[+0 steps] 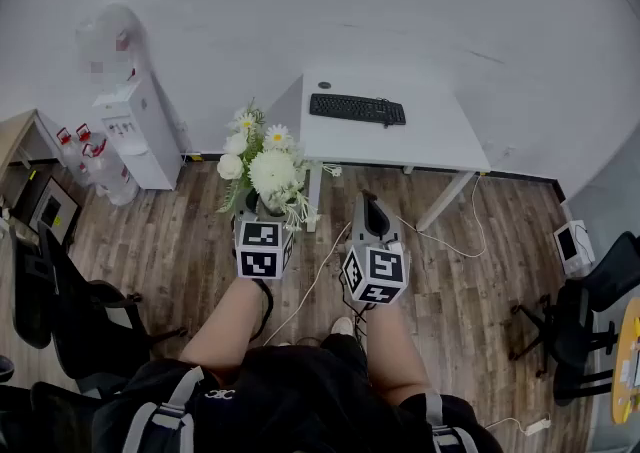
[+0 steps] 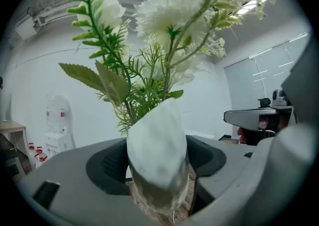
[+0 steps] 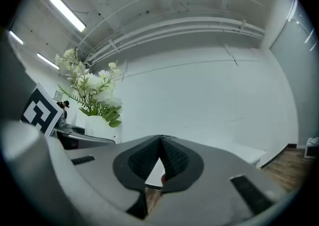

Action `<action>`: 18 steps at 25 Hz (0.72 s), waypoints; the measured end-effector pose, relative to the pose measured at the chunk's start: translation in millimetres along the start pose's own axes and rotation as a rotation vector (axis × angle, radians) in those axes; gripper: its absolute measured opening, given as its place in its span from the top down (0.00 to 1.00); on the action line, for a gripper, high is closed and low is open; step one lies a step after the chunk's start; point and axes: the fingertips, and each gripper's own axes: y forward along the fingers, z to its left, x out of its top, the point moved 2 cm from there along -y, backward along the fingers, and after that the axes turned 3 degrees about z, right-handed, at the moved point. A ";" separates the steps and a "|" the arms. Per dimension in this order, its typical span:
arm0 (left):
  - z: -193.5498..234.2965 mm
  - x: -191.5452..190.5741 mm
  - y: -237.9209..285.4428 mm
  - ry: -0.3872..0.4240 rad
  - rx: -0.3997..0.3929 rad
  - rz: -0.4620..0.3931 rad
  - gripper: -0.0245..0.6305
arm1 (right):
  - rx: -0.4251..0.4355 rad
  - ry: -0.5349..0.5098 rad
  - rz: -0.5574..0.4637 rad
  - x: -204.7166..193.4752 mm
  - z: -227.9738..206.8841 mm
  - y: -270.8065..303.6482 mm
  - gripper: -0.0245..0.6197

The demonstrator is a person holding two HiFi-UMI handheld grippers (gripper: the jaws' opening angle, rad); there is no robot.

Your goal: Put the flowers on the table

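A bunch of white flowers (image 1: pixel 266 169) with green leaves stands in a white vase (image 2: pixel 158 155). My left gripper (image 1: pixel 266 213) is shut on the vase, its pads pressed to both sides, and holds it upright above the wooden floor. The flowers (image 2: pixel 169 15) fill the upper left gripper view. The white table (image 1: pixel 430 136) lies ahead and to the right, with a black keyboard (image 1: pixel 358 109) on it. My right gripper (image 1: pixel 372 209) is beside the left one, shut with nothing between its pads (image 3: pixel 172 157). The flowers (image 3: pixel 89 85) show at the left of the right gripper view.
A water dispenser (image 1: pixel 130 121) with spare bottles stands at the left wall. Black office chairs (image 1: pixel 70 311) are at the near left and another chair (image 1: pixel 590 311) at the right. Cables (image 1: pixel 450 236) trail over the floor under the table.
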 end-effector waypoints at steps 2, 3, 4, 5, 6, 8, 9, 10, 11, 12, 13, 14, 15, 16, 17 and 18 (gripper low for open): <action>0.0 2.7 -1.6 -0.002 0.000 -0.009 0.42 | -0.006 0.007 -0.005 1.4 -1.0 -1.3 0.96; 1.5 3.1 -4.0 -0.002 0.002 -0.014 0.42 | -0.007 0.013 -0.007 1.2 0.6 -2.5 0.96; 4.2 2.7 -7.6 0.000 0.004 -0.017 0.42 | -0.007 0.021 -0.010 0.5 3.7 -4.3 0.96; 7.0 1.9 -11.4 0.002 0.006 -0.020 0.42 | -0.007 0.030 -0.013 -0.2 7.1 -6.2 0.96; 8.3 1.5 -13.8 0.006 0.009 -0.020 0.42 | -0.007 0.039 -0.016 -0.6 8.3 -8.0 0.96; 5.1 2.6 -12.8 0.010 0.011 -0.016 0.42 | -0.005 0.052 -0.014 -1.1 3.5 -9.0 0.96; 3.4 2.8 -11.7 0.011 0.010 -0.013 0.42 | -0.003 0.056 -0.010 -1.7 1.6 -8.6 0.96; 3.0 2.2 -11.5 0.012 0.009 -0.008 0.42 | 0.000 0.059 -0.006 -2.4 1.6 -8.4 0.96; 3.0 1.5 -11.4 0.013 0.008 -0.002 0.42 | 0.004 0.060 -0.004 -2.6 2.5 -8.2 0.96; 2.7 1.4 -10.7 0.014 0.008 0.004 0.42 | 0.008 0.061 -0.001 -2.2 2.7 -7.6 0.96; 1.9 2.0 -9.5 0.014 0.008 0.008 0.42 | 0.011 0.062 0.002 -1.7 2.0 -6.5 0.96; 1.3 2.6 -8.6 0.014 0.006 0.009 0.42 | 0.013 0.062 0.005 -1.7 1.5 -5.4 0.96; 1.3 2.3 -8.8 0.015 0.003 0.007 0.42 | 0.014 0.062 0.006 -2.8 2.4 -4.7 0.96; 2.1 1.0 -9.9 0.017 0.000 0.004 0.42 | 0.016 0.062 0.006 -4.6 4.4 -4.5 0.96; 3.3 -0.7 -10.8 0.019 -0.002 0.001 0.42 | 0.017 0.062 0.005 -6.4 6.4 -4.3 0.96; 4.1 -2.2 -10.5 0.021 -0.001 0.001 0.42 | 0.017 0.063 0.004 -7.8 7.3 -3.7 0.96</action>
